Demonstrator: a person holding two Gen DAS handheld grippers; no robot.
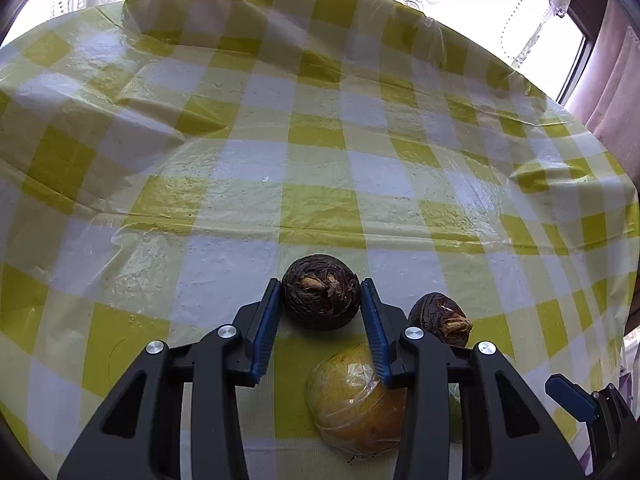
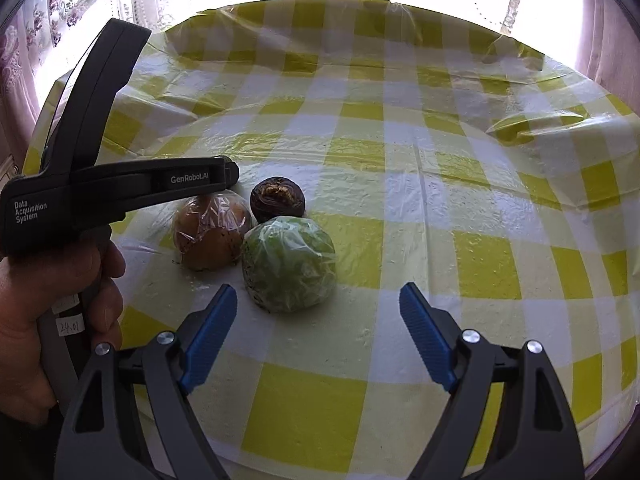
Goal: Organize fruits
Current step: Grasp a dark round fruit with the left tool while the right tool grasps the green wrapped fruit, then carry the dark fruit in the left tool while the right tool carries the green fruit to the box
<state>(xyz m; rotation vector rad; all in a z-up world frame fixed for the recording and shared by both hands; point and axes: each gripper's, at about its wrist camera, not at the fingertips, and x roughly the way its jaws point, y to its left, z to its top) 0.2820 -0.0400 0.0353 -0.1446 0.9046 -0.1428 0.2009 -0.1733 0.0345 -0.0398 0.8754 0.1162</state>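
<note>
A yellow-and-white checked cloth (image 1: 320,128) under clear plastic covers the desk; lace curtains (image 2: 80,8) hang before a bright window behind. The left gripper (image 1: 320,300) points steeply down, its jaws pinching a dark wrinkled fruit (image 1: 320,292) resting on the cloth. A second dark fruit (image 1: 440,318) lies just beside it, a wrapped orange fruit (image 1: 352,400) nearer the camera, partly hidden by a finger. The right gripper (image 2: 318,300) hovers with jaws spread, empty, near a wrapped green fruit (image 2: 290,264). A hand (image 2: 48,300) grips the left gripper's handle.
</note>
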